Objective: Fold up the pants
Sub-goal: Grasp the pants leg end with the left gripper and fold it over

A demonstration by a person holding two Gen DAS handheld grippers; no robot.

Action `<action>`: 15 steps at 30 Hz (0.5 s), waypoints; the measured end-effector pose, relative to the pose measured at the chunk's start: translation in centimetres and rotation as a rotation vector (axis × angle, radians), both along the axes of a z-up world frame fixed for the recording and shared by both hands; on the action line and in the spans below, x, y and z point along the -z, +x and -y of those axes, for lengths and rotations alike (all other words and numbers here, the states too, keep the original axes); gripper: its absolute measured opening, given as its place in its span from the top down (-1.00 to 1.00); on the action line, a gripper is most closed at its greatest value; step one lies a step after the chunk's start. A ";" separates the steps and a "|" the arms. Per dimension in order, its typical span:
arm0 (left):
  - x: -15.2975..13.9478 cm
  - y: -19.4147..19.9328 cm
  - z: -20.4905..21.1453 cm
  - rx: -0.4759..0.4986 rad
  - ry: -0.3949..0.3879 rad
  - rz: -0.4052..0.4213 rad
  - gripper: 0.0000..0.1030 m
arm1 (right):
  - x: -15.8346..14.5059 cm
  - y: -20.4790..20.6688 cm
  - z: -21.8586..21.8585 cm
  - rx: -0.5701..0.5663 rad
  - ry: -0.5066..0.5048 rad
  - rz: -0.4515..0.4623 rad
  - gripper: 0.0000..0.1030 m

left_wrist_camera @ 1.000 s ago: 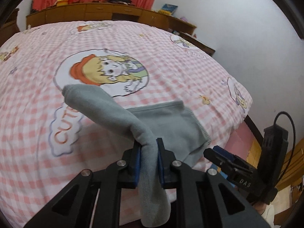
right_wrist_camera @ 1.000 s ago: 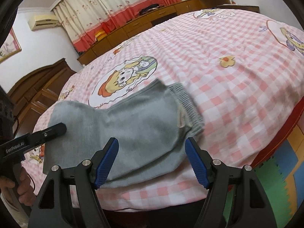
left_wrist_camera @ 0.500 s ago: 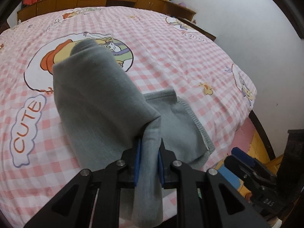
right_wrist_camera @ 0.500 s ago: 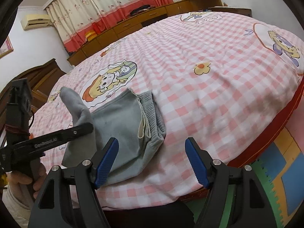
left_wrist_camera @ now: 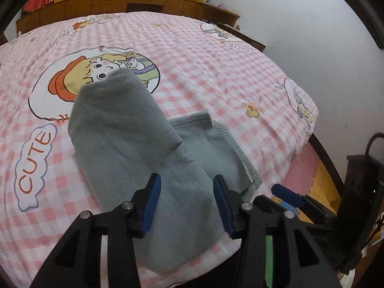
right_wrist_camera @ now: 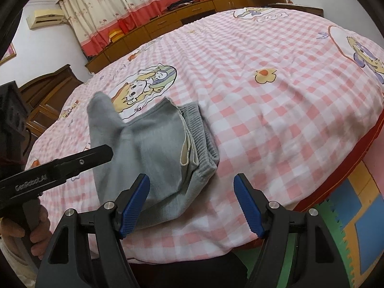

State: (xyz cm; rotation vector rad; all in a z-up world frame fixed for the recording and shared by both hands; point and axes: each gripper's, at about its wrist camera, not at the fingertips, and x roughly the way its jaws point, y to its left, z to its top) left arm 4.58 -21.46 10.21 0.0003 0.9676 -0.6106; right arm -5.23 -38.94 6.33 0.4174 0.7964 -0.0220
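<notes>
A big bed (left_wrist_camera: 216, 72) fills both views. Its cover is pink and white checks with cartoon pictures and the word "CUTE" on it. Far past the tools, a long brown cabinet (right_wrist_camera: 192, 14) runs along the wall, with red and cream curtains (right_wrist_camera: 144, 2) above it. Bright foam floor mats (right_wrist_camera: 355, 211) show beside the bed, near the right tool.

The grey pants (left_wrist_camera: 148, 158) lie on the near edge of the bed, right in front of both tools. They are folded over into a thick bundle. One rolled end bulges up and points away from the left tool. The ribbed waistband (right_wrist_camera: 204, 134) lies on the side of the bundle nearer the right tool, and a cream pocket lining peeks out next to it.

The left tool (left_wrist_camera: 187, 201) hangs over the near end of the pants. Its jaws are opening. The grey cloth lies between the blue pads (left_wrist_camera: 151, 204), but the pads do not squeeze it. A hand (right_wrist_camera: 31, 228) holds this tool's handle.

The right tool (right_wrist_camera: 192, 206) is spread wide and holds nothing. Its left pad sits in front of the near edge of the pants. Its right pad is over the bare cover.
</notes>
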 end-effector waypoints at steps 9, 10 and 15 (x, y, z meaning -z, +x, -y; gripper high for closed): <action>-1.4 -1.0 -1.4 -0.023 0.036 0.026 -0.03 | 0.2 0.1 -0.5 -0.006 0.035 -0.001 -0.44; -1.7 -1.1 -1.8 -0.030 0.046 0.029 -0.04 | 0.2 0.4 -0.5 -0.008 0.045 -0.003 -0.44; -3.1 -1.0 -4.1 -0.060 0.021 0.060 -0.12 | -0.2 1.7 -1.7 -0.037 0.010 -0.019 -0.44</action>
